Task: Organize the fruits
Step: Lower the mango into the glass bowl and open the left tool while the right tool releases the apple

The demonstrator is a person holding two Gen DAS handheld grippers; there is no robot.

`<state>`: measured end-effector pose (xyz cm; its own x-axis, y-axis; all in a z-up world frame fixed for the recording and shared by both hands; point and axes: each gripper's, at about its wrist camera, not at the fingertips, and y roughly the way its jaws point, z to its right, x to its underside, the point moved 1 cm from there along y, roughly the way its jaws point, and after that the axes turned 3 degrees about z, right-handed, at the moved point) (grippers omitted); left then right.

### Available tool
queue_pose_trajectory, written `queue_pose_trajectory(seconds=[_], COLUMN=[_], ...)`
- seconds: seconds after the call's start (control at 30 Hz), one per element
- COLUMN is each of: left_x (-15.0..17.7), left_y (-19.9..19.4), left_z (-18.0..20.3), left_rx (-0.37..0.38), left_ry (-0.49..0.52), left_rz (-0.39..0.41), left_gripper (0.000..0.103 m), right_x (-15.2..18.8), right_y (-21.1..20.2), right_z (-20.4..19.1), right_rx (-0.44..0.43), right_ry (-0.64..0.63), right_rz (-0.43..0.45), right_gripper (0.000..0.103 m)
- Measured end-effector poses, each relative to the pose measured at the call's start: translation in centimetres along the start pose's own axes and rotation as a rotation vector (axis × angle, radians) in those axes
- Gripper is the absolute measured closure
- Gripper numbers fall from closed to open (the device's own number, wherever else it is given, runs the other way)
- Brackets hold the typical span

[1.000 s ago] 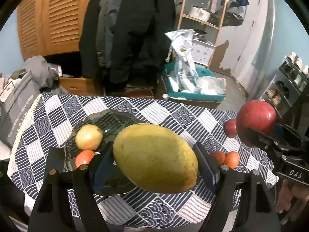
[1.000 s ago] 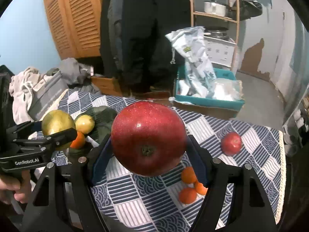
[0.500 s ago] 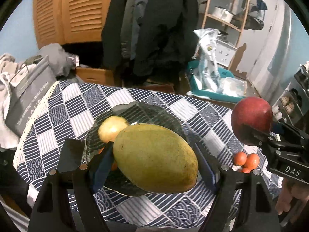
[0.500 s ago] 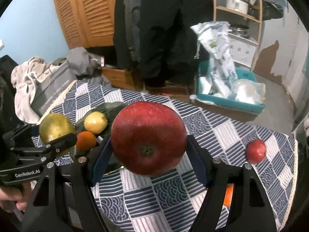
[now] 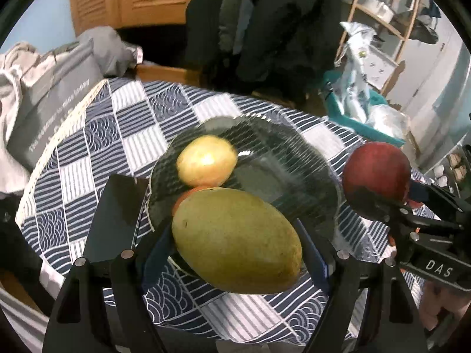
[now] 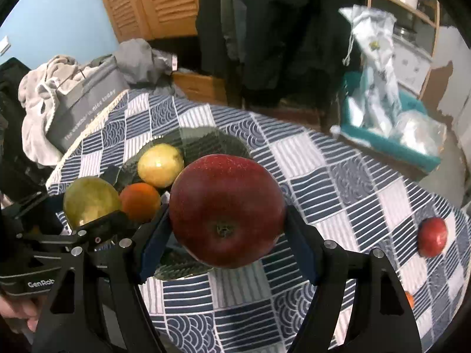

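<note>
Checked blue tablecloth [image 6: 338, 182]. Behind: grey bag [image 6: 88, 103], dark coats [image 6: 279, 29], louvred wooden doors [image 6: 153, 0], teal bin [image 6: 391, 144].

In the left wrist view the mango [image 5: 237, 241] covered the near part of the dark glass plate [image 5: 294, 158] and all but a sliver of the orange fruit [image 5: 188, 195] behind it. In the right wrist view the large red apple [image 6: 226, 210] hid the plate's right side and the inner faces of both blue pads, and a small orange fruit [image 6: 409, 299] at the right edge was mostly hidden behind the gripper's frame. The grey bag [image 6: 88, 108] carried white lettering too blurred to read, and the hand [image 6: 17, 314] at the lower left was cut off by the picture's edge.
</note>
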<state>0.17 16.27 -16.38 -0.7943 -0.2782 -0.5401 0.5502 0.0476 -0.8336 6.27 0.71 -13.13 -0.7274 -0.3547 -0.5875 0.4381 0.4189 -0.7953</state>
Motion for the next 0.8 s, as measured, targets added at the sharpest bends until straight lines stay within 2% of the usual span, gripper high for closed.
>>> queue_pose_trajectory(seconds=[0.4, 0.8], left_x=[1.2, 2.1], left_y=[3.4, 5.3], left_z=[-1.4, -1.4], left_rx=[-0.036, -0.061], left_ry=[-0.028, -0.023], left_rz=[-0.084, -0.147], left_gripper=[0.021, 0.021], right_x=[1.0, 1.6], right_y=[4.2, 5.8], right_z=[0.0, -0.5], right_rx=[-0.046, -0.093], right_ry=[0.012, 0.024], right_rz=[-0.097, -0.144], right_gripper=[0.028, 0.028])
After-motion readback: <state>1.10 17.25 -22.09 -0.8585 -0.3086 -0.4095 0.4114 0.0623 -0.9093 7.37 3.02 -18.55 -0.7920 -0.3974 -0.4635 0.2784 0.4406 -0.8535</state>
